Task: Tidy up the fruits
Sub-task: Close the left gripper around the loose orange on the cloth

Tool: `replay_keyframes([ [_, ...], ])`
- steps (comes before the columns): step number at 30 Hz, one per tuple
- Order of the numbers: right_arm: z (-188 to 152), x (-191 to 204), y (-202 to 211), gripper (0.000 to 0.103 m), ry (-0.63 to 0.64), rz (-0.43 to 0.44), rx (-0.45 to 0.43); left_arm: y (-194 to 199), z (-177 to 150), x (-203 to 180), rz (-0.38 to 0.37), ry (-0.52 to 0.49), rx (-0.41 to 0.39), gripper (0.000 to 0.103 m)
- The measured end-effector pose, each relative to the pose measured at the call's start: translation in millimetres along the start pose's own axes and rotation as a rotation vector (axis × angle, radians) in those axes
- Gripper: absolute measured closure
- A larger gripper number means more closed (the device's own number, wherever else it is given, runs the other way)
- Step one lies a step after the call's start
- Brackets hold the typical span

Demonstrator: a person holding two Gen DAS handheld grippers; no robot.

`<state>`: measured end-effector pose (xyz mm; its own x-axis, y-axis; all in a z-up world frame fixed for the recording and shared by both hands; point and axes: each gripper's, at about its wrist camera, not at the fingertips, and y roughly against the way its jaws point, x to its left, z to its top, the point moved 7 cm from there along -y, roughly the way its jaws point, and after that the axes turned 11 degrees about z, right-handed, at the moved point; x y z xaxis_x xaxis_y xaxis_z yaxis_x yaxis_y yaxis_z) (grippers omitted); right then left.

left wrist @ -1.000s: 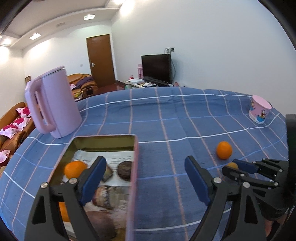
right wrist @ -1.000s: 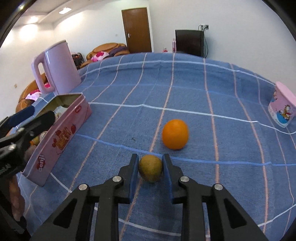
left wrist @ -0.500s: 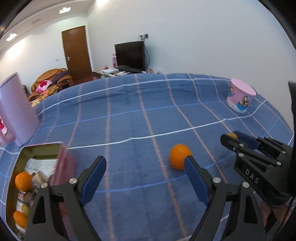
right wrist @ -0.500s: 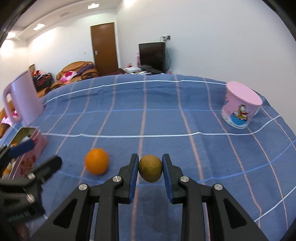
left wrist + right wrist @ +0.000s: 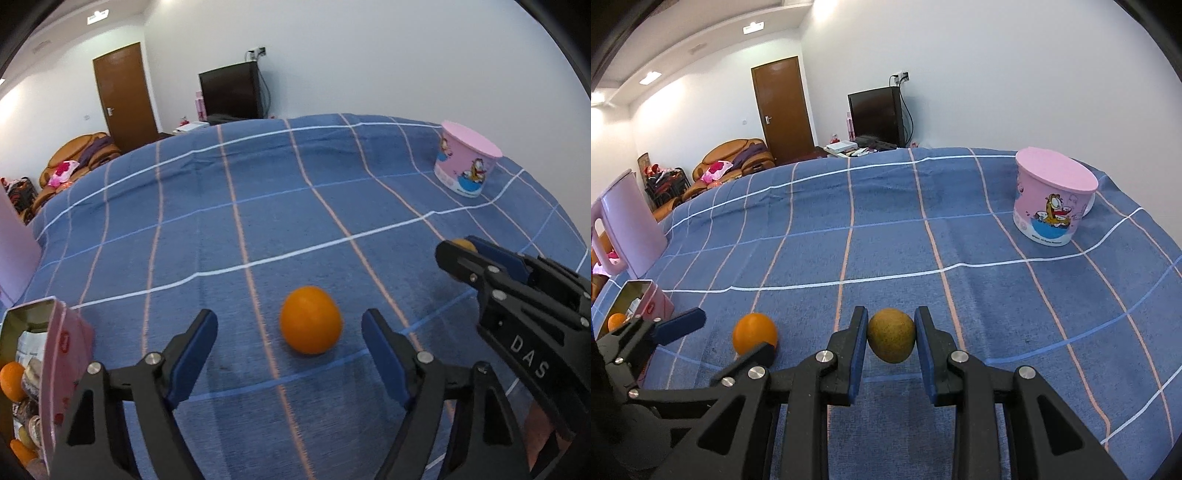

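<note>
An orange (image 5: 310, 319) lies on the blue checked tablecloth, between the spread fingers of my open left gripper (image 5: 290, 343); it also shows in the right wrist view (image 5: 754, 333). My right gripper (image 5: 891, 338) is shut on a brown-green kiwi (image 5: 891, 335) and holds it above the cloth. In the left wrist view the right gripper (image 5: 461, 251) is at the right with the kiwi (image 5: 461, 243) barely showing. A pink tin box (image 5: 61, 354) at the left edge holds oranges (image 5: 13, 380) and pastries.
A pink lidded cartoon cup (image 5: 1052, 199) stands at the far right of the table. A pink kettle (image 5: 622, 230) stands at the far left behind the tin box (image 5: 652, 299). A sofa, door and TV lie beyond the table.
My left gripper swung right from over the tin box to straddle the orange. My right gripper lifted the kiwi and turned toward the cartoon cup.
</note>
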<state>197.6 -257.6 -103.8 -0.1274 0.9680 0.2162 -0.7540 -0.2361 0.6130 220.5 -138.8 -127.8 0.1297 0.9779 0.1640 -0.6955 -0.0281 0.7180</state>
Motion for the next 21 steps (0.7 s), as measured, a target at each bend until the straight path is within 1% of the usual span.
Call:
replay_keyframes([
  [2, -1, 2, 2, 0.075, 0.001, 0.000, -0.004, -3, 0, -3, -0.026, 0.002, 0.017, 0.028],
  [4, -1, 3, 2, 0.075, 0.006, 0.003, -0.008, -8, 1, -4, -0.036, 0.009, 0.034, 0.033],
  [5, -1, 3, 3, 0.075, 0.008, 0.008, -0.012, -12, 1, -4, -0.034, 0.012, 0.045, 0.039],
  [7, -1, 2, 3, 0.075, 0.005, 0.016, -0.016, -18, 1, -5, -0.049, 0.019, 0.066, 0.042],
  [8, -1, 1, 3, 0.075, 0.004, 0.023, -0.016, -19, 0, -6, -0.062, 0.022, 0.073, 0.051],
  [9, -1, 2, 3, 0.075, 0.002, 0.029, -0.017, -21, 0, -6, -0.069, 0.024, 0.078, 0.058],
  [10, 0, 1, 2, 0.075, 0.002, 0.035, -0.015, -21, 1, -6, -0.067, 0.026, 0.073, 0.060],
  [11, 0, 1, 1, 0.075, 0.002, 0.043, -0.012, -21, 1, -5, -0.073, 0.029, 0.071, 0.065],
  [14, 0, 2, -2, 0.075, 0.002, 0.072, -0.001, -20, 0, -5, -0.081, 0.032, 0.067, 0.066],
  [16, 0, 3, -1, 0.075, 0.002, 0.091, -0.009, -19, 0, -3, -0.076, 0.040, 0.062, 0.066],
  [21, 1, 6, 4, 0.075, 0.015, 0.102, -0.031, -12, 1, 3, -0.062, 0.055, 0.030, 0.066],
])
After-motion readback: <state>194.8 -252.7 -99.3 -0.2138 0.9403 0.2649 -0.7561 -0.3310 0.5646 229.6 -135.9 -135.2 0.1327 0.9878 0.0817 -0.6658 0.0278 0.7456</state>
